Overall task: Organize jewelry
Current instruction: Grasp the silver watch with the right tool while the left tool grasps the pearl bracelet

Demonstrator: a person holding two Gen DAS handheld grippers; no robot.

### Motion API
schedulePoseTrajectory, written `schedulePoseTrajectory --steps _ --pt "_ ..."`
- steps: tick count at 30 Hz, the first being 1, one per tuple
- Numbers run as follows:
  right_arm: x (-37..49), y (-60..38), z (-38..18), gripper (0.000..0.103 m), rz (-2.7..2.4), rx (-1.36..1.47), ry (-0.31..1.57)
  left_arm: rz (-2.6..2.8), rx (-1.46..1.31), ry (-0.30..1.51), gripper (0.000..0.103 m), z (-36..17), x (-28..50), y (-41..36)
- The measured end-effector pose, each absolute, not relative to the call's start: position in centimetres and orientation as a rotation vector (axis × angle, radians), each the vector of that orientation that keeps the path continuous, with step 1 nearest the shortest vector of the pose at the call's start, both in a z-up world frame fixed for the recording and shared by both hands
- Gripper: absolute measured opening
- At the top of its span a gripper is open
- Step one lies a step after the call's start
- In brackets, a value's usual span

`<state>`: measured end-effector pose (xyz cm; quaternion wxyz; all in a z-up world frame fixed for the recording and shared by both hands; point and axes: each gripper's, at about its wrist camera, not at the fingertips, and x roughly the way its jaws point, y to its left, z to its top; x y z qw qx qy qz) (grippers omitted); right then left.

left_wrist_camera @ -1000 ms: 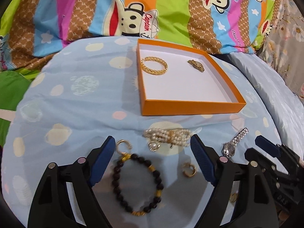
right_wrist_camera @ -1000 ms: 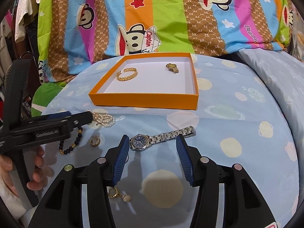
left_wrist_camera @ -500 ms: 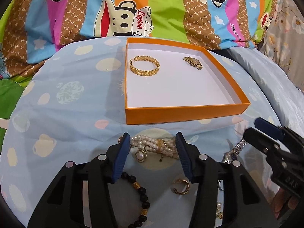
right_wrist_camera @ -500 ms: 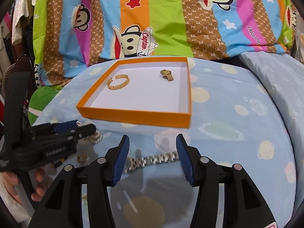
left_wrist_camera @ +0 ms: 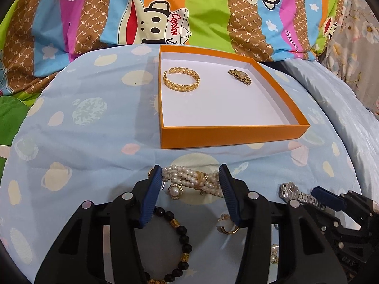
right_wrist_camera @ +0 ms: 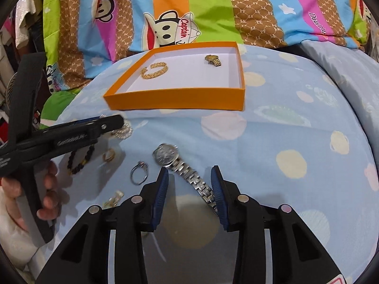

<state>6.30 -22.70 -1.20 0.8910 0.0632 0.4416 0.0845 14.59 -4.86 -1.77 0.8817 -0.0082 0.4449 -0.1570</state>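
Left hand-held gripper (left_wrist_camera: 190, 174) open astride white pearl multi-strand bracelet (left_wrist_camera: 194, 179), near orange cardboard box (left_wrist_camera: 234, 135) | right hand-held gripper (right_wrist_camera: 189, 174) open over silver metal watch (right_wrist_camera: 165, 156) | pearls likely light, floppy, slippery; pinch at gold knot.

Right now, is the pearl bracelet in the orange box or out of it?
Out. The pearl bracelet lies on the blue sheet before the orange box, between the left gripper jaws.

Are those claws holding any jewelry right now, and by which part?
No. The left claw straddles the pearl bracelet; the right claw straddles the silver watch's band. Neither grips.
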Motion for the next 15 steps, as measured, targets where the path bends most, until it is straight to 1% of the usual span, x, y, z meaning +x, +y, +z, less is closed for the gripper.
schedulePoseTrajectory --steps 4,9,11,12,14,15 --pt "7.0 -21.8 -0.5 0.036 0.189 0.095 0.89 -0.326 -0.017 0.924 0.048 -1.8 14.5 -4.8" --pt "8.7 -21.2 -1.5 0.036 0.204 0.06 0.918 -0.33 -0.022 0.921 0.048 -1.8 14.3 -4.6" --pt "8.8 -20.8 -1.8 0.04 0.21 0.041 0.925 -0.335 -0.026 0.919 0.048 -1.8 14.2 -4.5" --pt "8.7 -20.5 -1.7 0.04 0.216 0.03 0.924 -0.339 -0.031 0.918 0.048 -1.8 14.2 -4.4" --pt "8.7 -20.4 -1.8 0.035 0.207 0.021 0.924 -0.346 -0.047 0.915 0.047 -1.8 14.2 -4.1" --pt "8.7 -20.4 -1.8 0.026 0.203 0.024 0.923 -0.348 -0.051 0.915 0.047 -1.8 14.3 -4.1"
